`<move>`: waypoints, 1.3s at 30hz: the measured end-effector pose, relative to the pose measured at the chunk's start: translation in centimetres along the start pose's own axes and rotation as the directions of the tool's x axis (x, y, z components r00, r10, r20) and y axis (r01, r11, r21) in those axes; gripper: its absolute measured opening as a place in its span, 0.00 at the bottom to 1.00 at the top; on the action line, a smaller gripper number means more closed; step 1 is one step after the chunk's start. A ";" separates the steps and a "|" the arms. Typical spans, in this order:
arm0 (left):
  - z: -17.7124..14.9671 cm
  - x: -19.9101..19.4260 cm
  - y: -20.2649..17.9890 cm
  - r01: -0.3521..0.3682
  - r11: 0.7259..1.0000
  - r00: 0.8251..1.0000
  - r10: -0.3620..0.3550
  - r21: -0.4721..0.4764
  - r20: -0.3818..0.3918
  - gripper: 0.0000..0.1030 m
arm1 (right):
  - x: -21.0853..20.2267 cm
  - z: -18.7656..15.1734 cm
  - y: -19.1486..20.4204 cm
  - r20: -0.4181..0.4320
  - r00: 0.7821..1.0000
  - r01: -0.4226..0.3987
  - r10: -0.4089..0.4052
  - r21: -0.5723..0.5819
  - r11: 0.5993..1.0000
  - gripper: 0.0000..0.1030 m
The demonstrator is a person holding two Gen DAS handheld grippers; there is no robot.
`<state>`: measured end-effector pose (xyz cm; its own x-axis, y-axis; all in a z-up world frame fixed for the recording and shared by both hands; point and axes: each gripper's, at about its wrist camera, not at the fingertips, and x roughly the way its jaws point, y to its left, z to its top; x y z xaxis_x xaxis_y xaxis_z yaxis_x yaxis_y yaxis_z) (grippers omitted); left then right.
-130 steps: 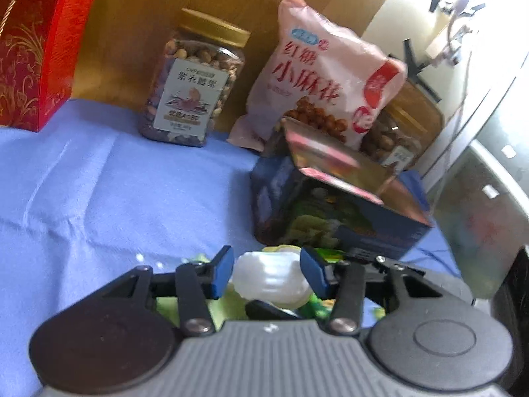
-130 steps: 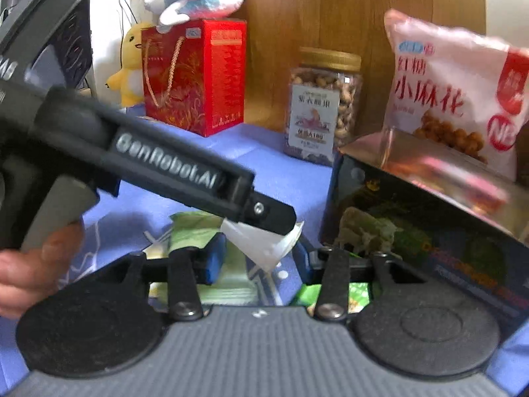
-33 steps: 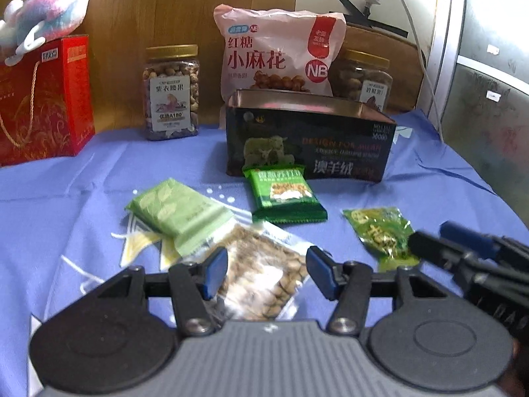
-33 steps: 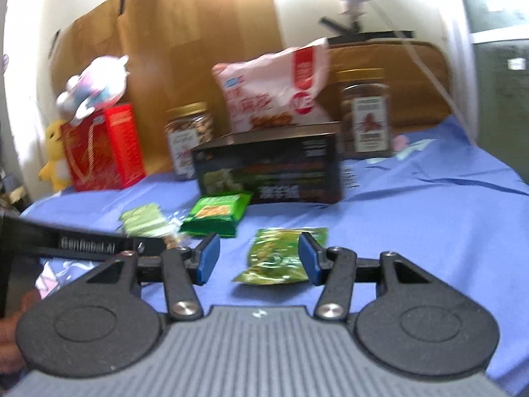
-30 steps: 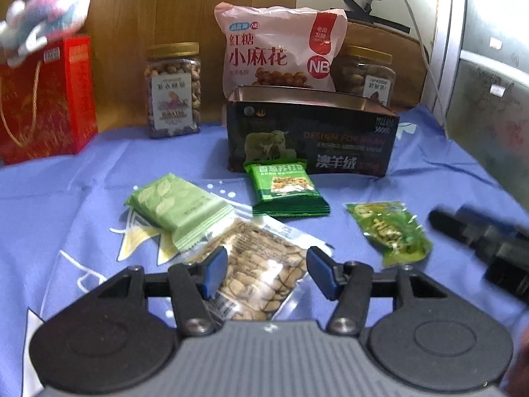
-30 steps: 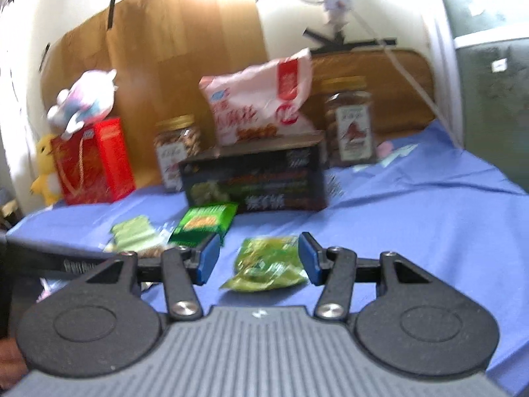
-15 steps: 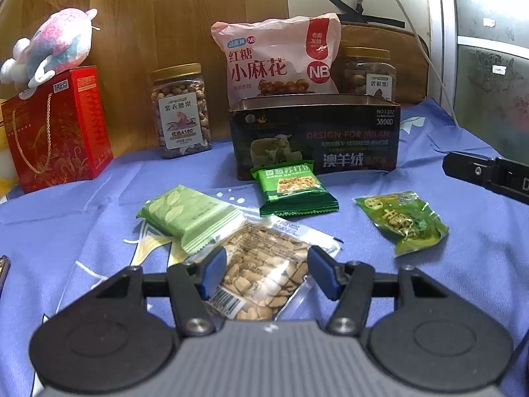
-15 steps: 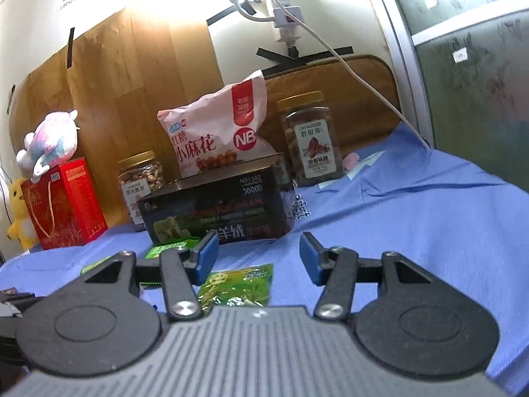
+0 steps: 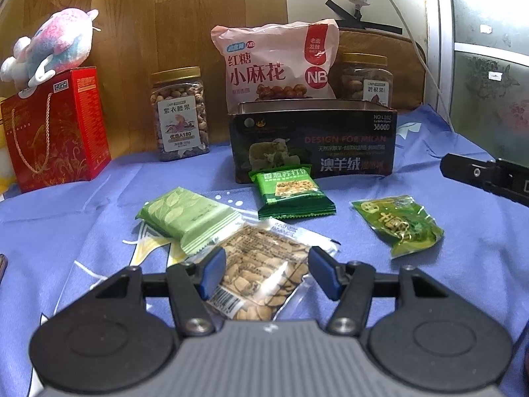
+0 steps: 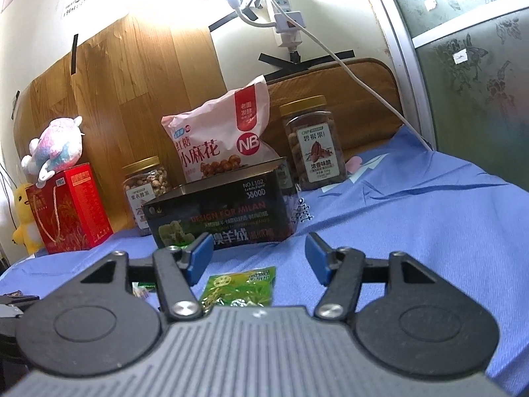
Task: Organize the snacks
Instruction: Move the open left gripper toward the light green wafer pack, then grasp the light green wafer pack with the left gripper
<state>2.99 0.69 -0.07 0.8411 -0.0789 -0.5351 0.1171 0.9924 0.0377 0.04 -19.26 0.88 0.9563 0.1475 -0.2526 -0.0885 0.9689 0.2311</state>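
A wood-grain panel (image 9: pixel 142 33) covered the wall across the upper left. A white power strip (image 10: pixel 286 16) with cable hung upper centre, under strong glare. Frosted patterned glass (image 10: pixel 479 76) filled the right. Blue cloth (image 10: pixel 429 218) covered the surface.

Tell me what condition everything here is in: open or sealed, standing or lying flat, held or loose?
Dark tin box: upright, lid off.
Left nut jar: upright, capped.
Right nut jar: upright, capped.
Pink snack bag: standing, sealed.
Clear nut packet: flat, sealed, loose.
Light green packet: flat, sealed.
Dark green packet: flat, sealed.
Shiny green packet: flat, sealed.
Left gripper: jaws open, empty.
Right gripper: jaws opening, empty.
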 end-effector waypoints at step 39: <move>0.0 -3.3 6.4 0.117 0.987 0.992 -0.111 -0.113 0.055 0.68 | 1.2 0.0 1.5 -0.125 0.988 -0.105 0.093 -0.090 0.990 0.66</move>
<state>0.91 7.28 1.94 0.8508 -0.1938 -0.4885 0.1541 0.9807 -0.1206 1.09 -17.60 0.93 0.9016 0.2605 -0.3452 -0.2127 0.9621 0.1704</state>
